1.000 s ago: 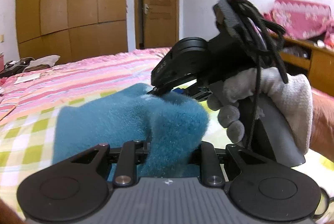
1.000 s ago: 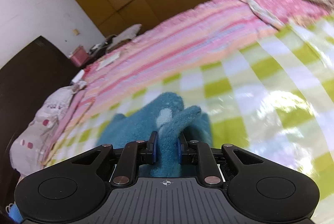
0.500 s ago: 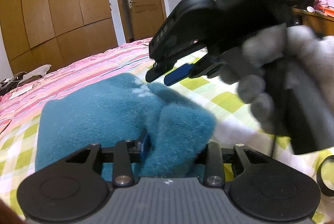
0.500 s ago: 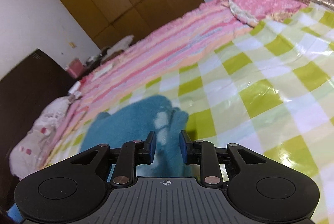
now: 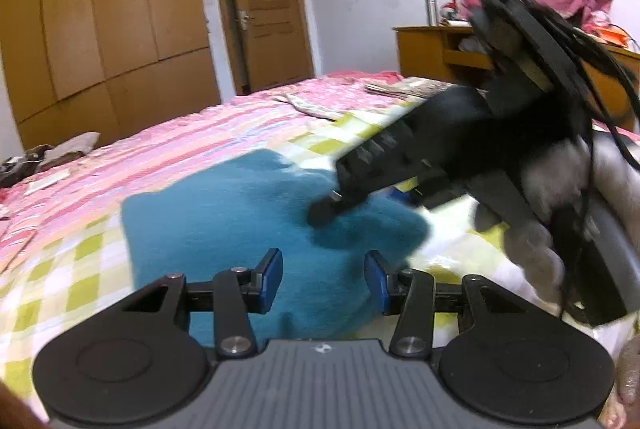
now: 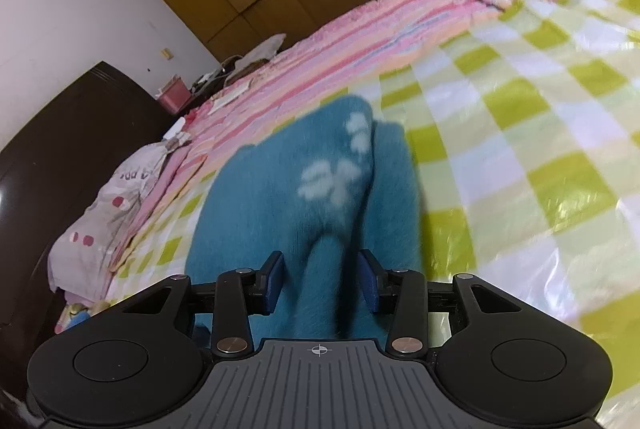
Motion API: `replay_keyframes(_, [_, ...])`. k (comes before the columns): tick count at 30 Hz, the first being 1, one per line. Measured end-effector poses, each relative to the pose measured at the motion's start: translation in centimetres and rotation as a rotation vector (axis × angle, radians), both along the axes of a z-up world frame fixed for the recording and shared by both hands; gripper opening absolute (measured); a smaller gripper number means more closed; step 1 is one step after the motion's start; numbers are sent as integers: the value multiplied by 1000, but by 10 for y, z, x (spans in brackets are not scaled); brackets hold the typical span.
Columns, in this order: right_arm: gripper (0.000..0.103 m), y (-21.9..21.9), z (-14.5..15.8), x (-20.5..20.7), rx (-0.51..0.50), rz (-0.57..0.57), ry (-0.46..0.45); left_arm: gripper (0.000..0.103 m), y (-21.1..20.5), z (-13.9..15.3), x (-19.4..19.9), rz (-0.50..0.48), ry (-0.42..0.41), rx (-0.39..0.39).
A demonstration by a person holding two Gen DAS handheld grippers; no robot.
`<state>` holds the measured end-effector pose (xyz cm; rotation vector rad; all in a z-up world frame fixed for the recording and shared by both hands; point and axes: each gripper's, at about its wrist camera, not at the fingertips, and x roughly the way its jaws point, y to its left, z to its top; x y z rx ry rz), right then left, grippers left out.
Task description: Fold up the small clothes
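A fuzzy teal garment [image 5: 224,221] with a white pattern lies on the green-and-white checked sheet [image 5: 72,269] of the bed. It also shows in the right wrist view [image 6: 288,197], with a raised fold running toward the camera. My left gripper [image 5: 324,279] is open just above the garment's near edge, holding nothing. My right gripper [image 6: 322,279] is open, its blue pads either side of the raised fold. The right gripper [image 5: 332,205] also shows in the left wrist view, held by a gloved hand over the garment's right corner.
A pink striped bedspread [image 5: 200,137] covers the far side of the bed. Wooden wardrobes and a door [image 5: 260,9] stand behind it. A wooden desk [image 5: 440,53] is at the right. A pillow [image 6: 120,197] and dark headboard [image 6: 60,133] lie at the left.
Both grippers were shut on folds of the teal garment. The right one opened first, then the left. The garment has dropped flatter onto the sheet.
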<state>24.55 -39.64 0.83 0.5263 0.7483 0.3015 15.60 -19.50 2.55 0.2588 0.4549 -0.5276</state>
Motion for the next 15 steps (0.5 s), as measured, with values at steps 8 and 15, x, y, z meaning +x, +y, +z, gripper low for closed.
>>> replay_keyframes(8, [12,-20,-12,-20,93,-95,-30,52,21,-7,41,145,34,-39])
replay_keyframes(15, [22,-16,-15,-21,32,-103,-15,52,15,-22,49,151,46,7])
